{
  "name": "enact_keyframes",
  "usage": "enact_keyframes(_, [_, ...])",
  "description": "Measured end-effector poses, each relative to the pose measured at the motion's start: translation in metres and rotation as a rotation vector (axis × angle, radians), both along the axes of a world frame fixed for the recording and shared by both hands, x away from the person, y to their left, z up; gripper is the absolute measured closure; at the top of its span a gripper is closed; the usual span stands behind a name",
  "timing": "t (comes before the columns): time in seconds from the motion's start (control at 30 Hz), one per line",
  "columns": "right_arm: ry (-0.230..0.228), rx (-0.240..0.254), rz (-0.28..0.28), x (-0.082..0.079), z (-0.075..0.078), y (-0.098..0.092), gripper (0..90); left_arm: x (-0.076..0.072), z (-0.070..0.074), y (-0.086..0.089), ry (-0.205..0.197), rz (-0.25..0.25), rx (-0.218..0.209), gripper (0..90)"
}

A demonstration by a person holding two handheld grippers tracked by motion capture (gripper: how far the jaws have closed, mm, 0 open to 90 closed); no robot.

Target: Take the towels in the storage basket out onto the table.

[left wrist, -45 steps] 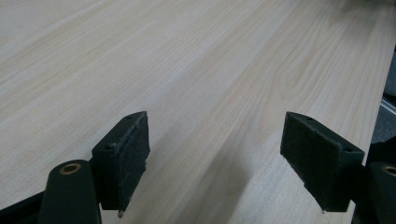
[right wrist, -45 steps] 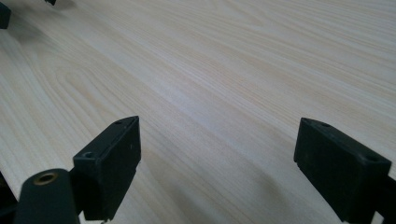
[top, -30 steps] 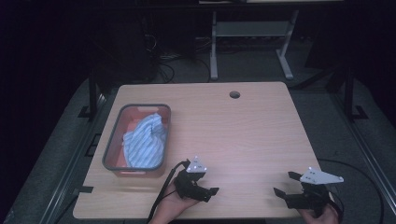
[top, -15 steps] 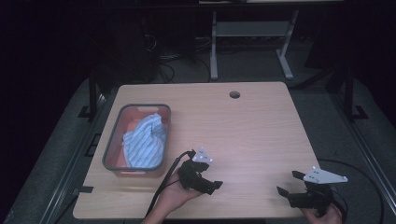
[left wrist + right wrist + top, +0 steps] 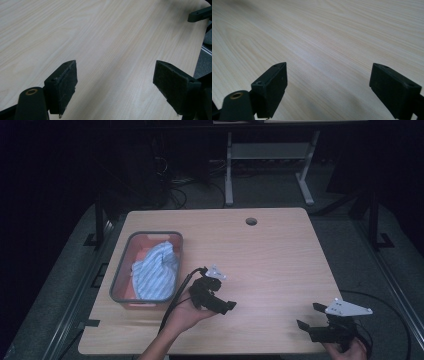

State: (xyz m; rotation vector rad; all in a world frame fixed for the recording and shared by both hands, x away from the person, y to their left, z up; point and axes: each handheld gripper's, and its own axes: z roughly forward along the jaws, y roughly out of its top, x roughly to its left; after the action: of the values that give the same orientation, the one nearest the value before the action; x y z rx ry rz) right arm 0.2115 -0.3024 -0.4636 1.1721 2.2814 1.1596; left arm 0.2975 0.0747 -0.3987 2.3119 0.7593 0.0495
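A grey bin (image 5: 118,279) sits on the left part of the wooden table (image 5: 280,255), at about 9 o'clock from the middle of the table in the high view. The bin is longer than it is wide, and its long side runs from 6 o'clock up to 12 o'clock, leaning a little toward 1 o'clock. Inside it lies a blue and white striped cloth (image 5: 156,271), bunched up in a soft heap. The heap is long the same way as the bin, with its narrow top end pointing to about 1 o'clock and its wide end near the 6 o'clock wall of the bin. The left gripper (image 5: 227,306) is held in a hand just beside the bin, at about 4 o'clock from it, not touching it. It points to about 4 o'clock, away from the cloth. Its jaws have just been opening and now stand wide apart, with only bare table between them in the left gripper view (image 5: 116,85). The right gripper (image 5: 309,316) is near the table's 5 o'clock corner, well apart from the bin, and points to about 10 o'clock. Its jaws are wide apart too, with nothing between them in the right gripper view (image 5: 328,85).
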Motion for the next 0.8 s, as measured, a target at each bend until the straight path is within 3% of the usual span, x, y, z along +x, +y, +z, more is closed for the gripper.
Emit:
enact_keyframes(0.43, [0.017, 0.011, 0.003, 0.001, -0.004, 0.000, 14.2, 0.013, 0.016, -0.009, -0.021, -0.011, 0.040, 19.2])
enact_keyframes(0.6, [0.008, 0.004, 0.017, 0.001, -0.002, 0.002, 14.2, 0.021, 0.026, -0.009, -0.037, -0.019, 0.036, 19.4])
enact_keyframes(0.8, [0.000, 0.012, 0.010, 0.002, -0.001, 0.001, 14.2, 0.032, 0.031, -0.006, -0.028, -0.012, 0.050, 20.0])
